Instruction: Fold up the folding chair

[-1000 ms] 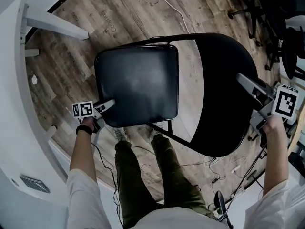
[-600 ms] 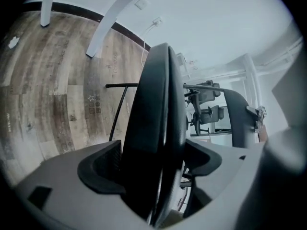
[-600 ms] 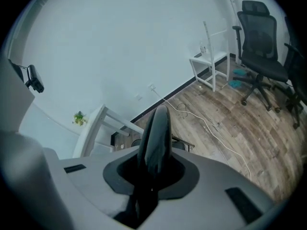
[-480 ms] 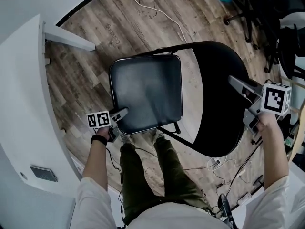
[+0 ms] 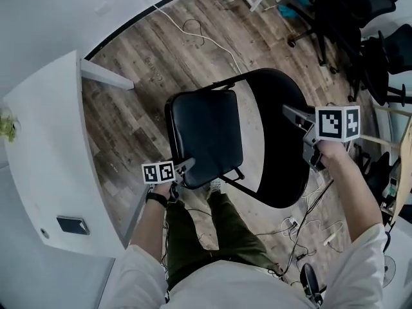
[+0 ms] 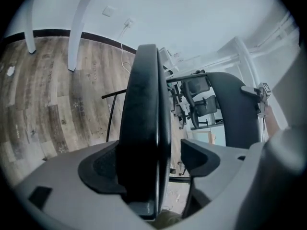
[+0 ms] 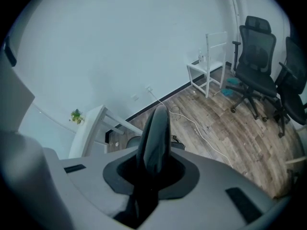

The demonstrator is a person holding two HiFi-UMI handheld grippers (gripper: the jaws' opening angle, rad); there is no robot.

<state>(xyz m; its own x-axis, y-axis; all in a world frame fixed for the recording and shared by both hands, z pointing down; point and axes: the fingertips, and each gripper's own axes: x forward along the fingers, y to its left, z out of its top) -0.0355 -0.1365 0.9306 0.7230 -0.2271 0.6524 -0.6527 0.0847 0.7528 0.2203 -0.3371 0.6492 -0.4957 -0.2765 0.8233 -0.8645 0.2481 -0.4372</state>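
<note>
The black folding chair stands on the wood floor in front of my legs. Its padded seat (image 5: 206,134) is tilted, front edge raised toward the backrest (image 5: 283,153). My left gripper (image 5: 183,167) is at the seat's front corner. In the left gripper view the seat (image 6: 144,109) runs edge-on between the jaws of the left gripper (image 6: 151,159); they are closing, one pad against the seat, the other with a gap. My right gripper (image 5: 297,116) is shut on the backrest's top edge, seen as the backrest (image 7: 156,128) pinched in the right gripper (image 7: 152,169).
A white curved table (image 5: 51,153) stands close on the left. Black office chairs (image 5: 347,18) and a white rack (image 7: 211,56) are at the far right. Cables (image 5: 193,31) trail over the floor beyond the chair, and more cables (image 5: 302,227) lie by my feet.
Both grippers have risen with the chair. The seat's front edge has come up, so the seat looks narrower and nearer the backrest. The right gripper's hold is unchanged.
</note>
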